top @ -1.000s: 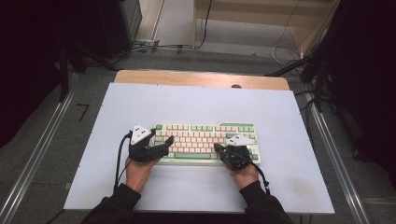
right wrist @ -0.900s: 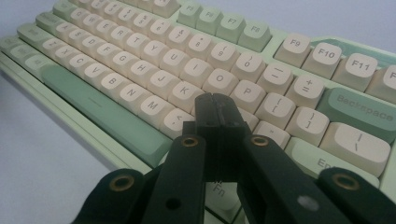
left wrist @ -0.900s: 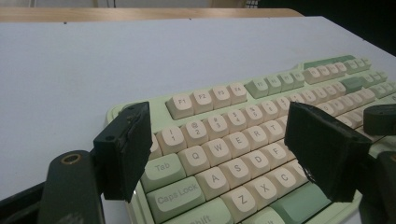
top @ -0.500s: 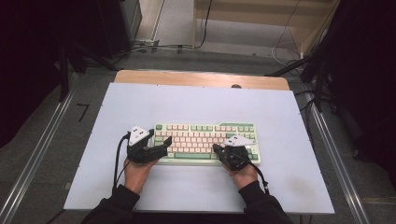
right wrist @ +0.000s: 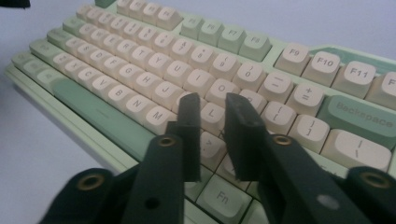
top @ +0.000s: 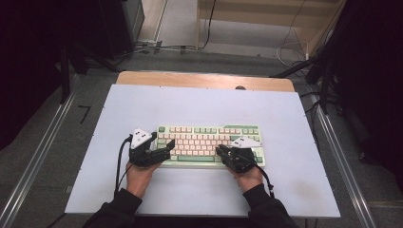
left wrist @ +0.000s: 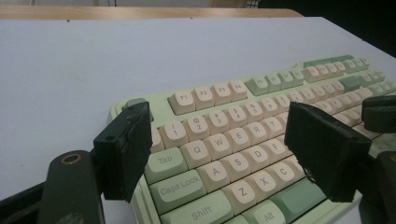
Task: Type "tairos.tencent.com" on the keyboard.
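I've got one keyboard (top: 209, 145) on the white tabletop (top: 199, 109), two tongs on it: left tongs (top: 164, 148) spread wide over its Tab end, right tongs (top: 227, 153) nearly pressed together, a slim gap, gripping nothing, over its L key

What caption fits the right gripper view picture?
Right tool, nearly closed, hovering over the L key on the green and cream keyboard.

A pale worktop (top: 142, 109) with a wooden strip (top: 204, 80) along its far edge; grey floor (top: 247, 59) beyond (cables (top: 157, 46) trailing across it); dark curtains (top: 28, 57) either side; metal rails (top: 38, 156) flanking.
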### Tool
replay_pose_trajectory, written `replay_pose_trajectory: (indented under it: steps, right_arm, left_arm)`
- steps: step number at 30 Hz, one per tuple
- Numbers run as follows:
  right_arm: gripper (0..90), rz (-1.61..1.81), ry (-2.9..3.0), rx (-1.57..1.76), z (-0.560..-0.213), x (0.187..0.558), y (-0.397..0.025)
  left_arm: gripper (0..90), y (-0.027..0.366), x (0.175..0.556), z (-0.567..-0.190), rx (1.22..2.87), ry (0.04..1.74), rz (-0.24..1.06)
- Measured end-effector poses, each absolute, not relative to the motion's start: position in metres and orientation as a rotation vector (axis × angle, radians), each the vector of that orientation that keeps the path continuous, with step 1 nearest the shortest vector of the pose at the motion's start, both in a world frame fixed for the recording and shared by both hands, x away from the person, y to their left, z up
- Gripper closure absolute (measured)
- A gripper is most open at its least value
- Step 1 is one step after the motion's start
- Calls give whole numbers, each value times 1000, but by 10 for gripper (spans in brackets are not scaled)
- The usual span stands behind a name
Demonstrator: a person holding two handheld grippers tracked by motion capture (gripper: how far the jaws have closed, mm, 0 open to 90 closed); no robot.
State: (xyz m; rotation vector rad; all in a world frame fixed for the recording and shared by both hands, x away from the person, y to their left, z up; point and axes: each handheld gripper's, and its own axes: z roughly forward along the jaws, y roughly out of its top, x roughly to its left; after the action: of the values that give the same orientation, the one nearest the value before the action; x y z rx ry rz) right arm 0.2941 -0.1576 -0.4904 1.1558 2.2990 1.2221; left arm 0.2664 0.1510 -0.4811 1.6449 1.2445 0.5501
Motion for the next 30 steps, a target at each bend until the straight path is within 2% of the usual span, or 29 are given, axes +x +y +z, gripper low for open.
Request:
replay_pose_trajectory:
  steps: [2,8,10,12,15,18,26,30]
  right_arm:
    - [547,1232,2289,1167,-489,296,-159]
    - [359,1252,2260,1207,-488,300,-160]
    - [324,1251,2257,1216,-488,301,-160]
    - [312,1253,2258,1219,-488,302,-160]
    - [310,1253,2259,1213,-488,303,-158]
    - [310,1248,2261,1210,-488,303,-157]
    - [310,1237,2268,1210,-489,302,-157]
    - [308,1231,2268,1214,-489,301,-157]
  left_arm:
    - [235,152,266,-481,1645,1247,547]
    - [236,154,264,-481,1646,1248,550]
    - [276,154,263,-481,1642,1240,547]
    - [364,155,261,-481,1644,1215,536]
    - [550,156,260,-480,1655,1175,500]
    - [679,155,260,-481,1671,1153,478]
    - [896,149,266,-482,1702,1133,448]
    - [900,146,268,-481,1713,1120,446]
